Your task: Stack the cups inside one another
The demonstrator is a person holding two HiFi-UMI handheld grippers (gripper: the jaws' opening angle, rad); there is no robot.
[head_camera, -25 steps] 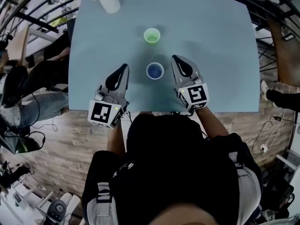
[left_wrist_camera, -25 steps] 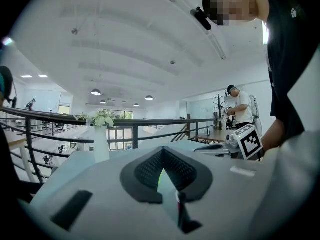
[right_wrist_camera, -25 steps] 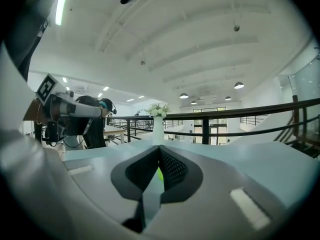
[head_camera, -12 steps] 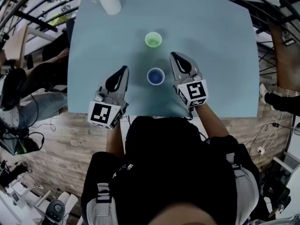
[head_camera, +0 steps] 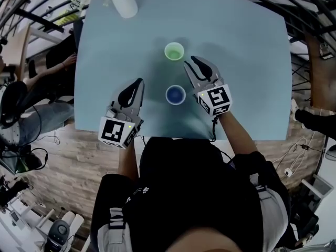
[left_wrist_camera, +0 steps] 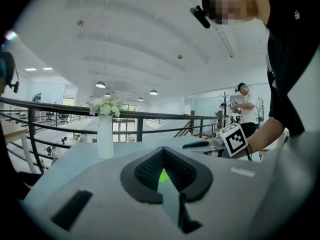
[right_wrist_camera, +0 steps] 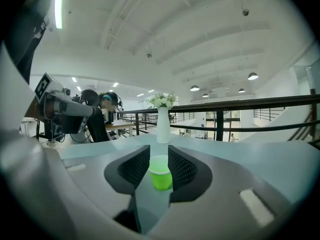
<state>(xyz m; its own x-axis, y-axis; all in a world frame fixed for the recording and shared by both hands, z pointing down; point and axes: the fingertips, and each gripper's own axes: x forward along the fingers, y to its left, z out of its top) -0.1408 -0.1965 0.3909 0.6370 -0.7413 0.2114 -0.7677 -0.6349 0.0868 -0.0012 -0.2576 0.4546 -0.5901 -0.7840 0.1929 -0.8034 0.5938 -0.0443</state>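
While the left gripper is hanging closed, the right gripper, empty jaws just opening, is aiming at the small green plastic cup. Likely next: straddling and clamping it.

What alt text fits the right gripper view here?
The right gripper has just been opening its jaws, which stand apart and frame a green cup, upright on the pale table ahead, untouched. A white vase of flowers stands behind it.
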